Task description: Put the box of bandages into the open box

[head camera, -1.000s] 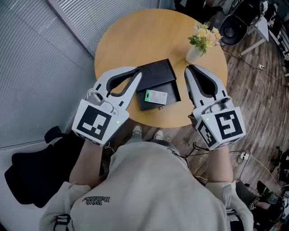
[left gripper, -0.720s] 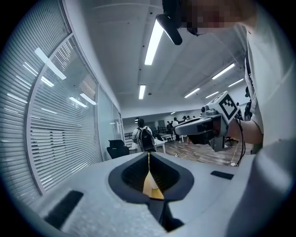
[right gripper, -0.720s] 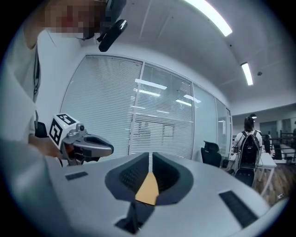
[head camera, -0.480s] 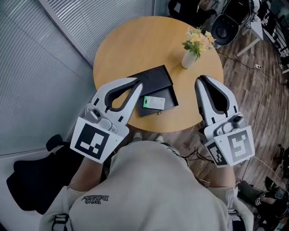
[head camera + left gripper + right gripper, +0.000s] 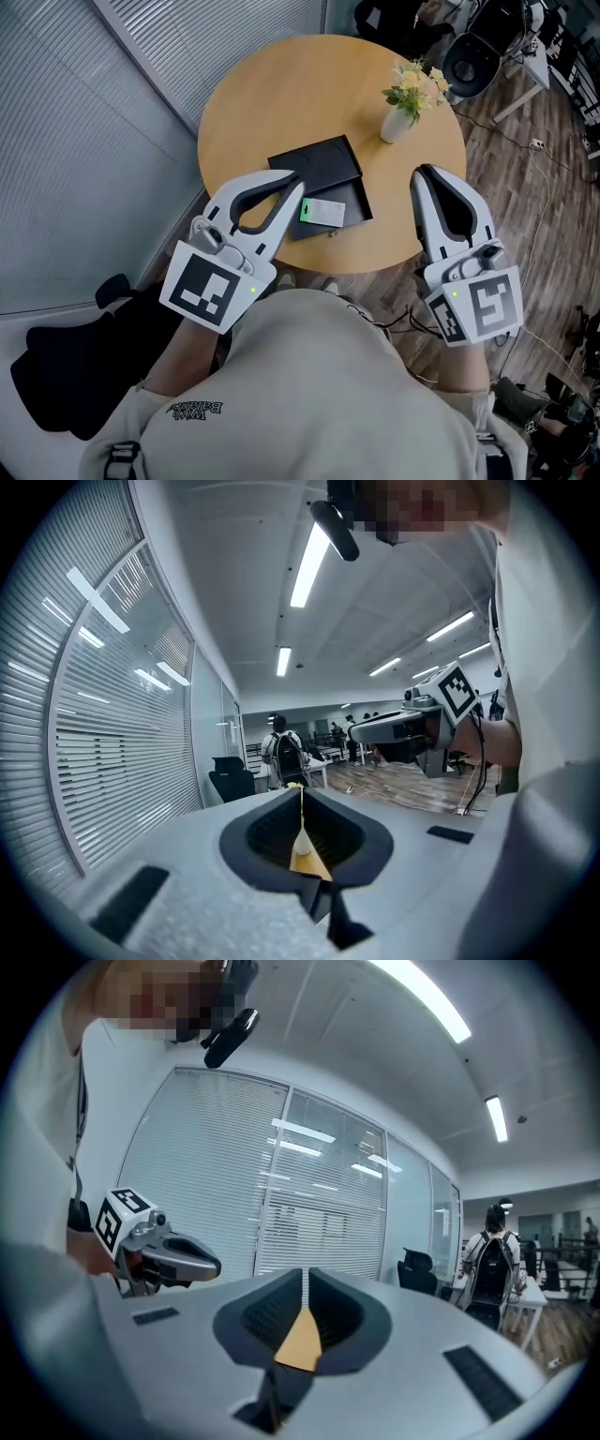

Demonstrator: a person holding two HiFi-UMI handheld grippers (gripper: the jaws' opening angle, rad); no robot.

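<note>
Currently, I hold both tools near the front edge of the round wooden table (image 5: 272, 103), one in each hand. My left gripper (image 5: 296, 178) has its two jaws pressed together. Its own view shows the tips meeting in a single seam with nothing pinched between them; lower down, a narrow yellow wedge the colour of the tabletop shows through the gap. My right gripper (image 5: 422, 172) is likewise closed on itself and carries nothing, and its own view shows the jaws meeting at the tip. Both gripper views look level across the room, and each tool appears in the other's view.

The small green-and-white box of bandages (image 5: 322, 212) lies flat inside the tray of the flat black open box (image 5: 360, 201), towards the tray's left end. The black lid (image 5: 315, 161) lies folded back on the tabletop on the far side of the tray.

In the head view, the tip of the left gripper overlaps the left edge of the black box, just beside the bandages; I cannot tell whether it touches anything there. The right gripper sits to the right of the black box, apart from it, at the table's near-right rim.

A white vase (image 5: 397, 124) holding pale yellow flowers (image 5: 417, 82) stands upright on the table's far right side, apart from the black box.
</note>
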